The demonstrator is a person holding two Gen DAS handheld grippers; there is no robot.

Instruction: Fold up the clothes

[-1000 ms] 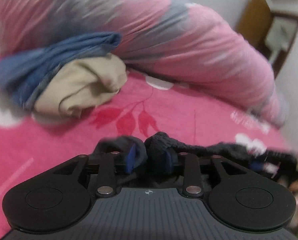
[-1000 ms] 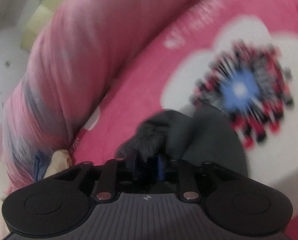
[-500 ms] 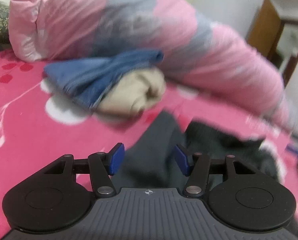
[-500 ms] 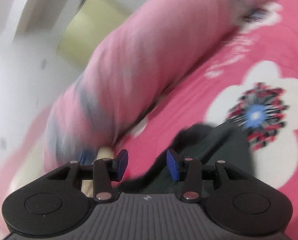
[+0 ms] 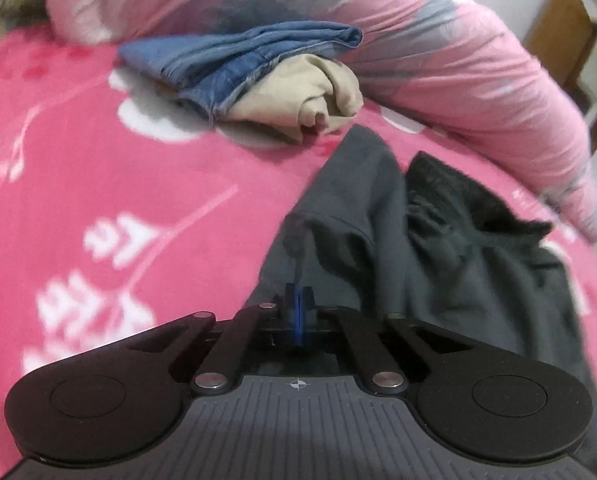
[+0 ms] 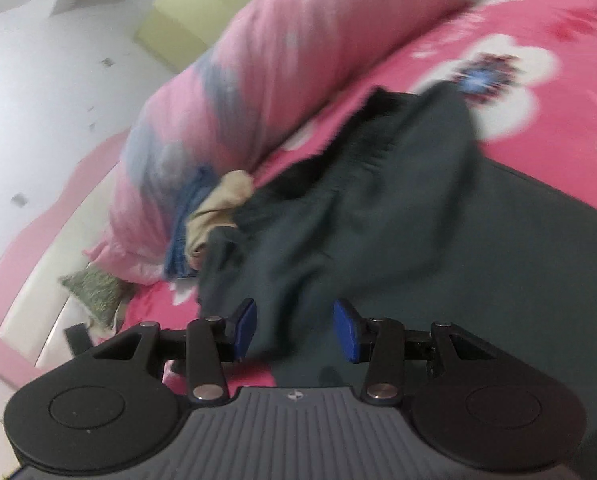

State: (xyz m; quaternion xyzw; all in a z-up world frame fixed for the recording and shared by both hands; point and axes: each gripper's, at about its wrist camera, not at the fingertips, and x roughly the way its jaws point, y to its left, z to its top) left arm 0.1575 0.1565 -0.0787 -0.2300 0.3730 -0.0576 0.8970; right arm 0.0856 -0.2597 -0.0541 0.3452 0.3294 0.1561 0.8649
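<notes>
A dark grey garment (image 5: pixel 438 248) lies crumpled on the pink flowered bed sheet (image 5: pixel 118 200), its fuzzy waistband turned toward the rolled duvet. My left gripper (image 5: pixel 298 308) is shut at the garment's left edge, and a thin ridge of the dark cloth runs up from between its blue pads. In the right wrist view the same dark grey garment (image 6: pixel 378 220) spreads out below my right gripper (image 6: pixel 294 328), which stands open just above the cloth with nothing pinched between its fingers.
Folded blue jeans (image 5: pixel 238 56) rest on a beige garment (image 5: pixel 298 96) behind the dark one. A long pink and grey rolled duvet (image 5: pixel 438 48) runs along the back. A green cushion (image 6: pixel 94 292) and the bed's pink headboard (image 6: pixel 38 248) are at the left.
Both grippers let go of the dark garment, which now lies on the bed. The left one has since shut again on its left edge; the right one stays open and has drawn back.
</notes>
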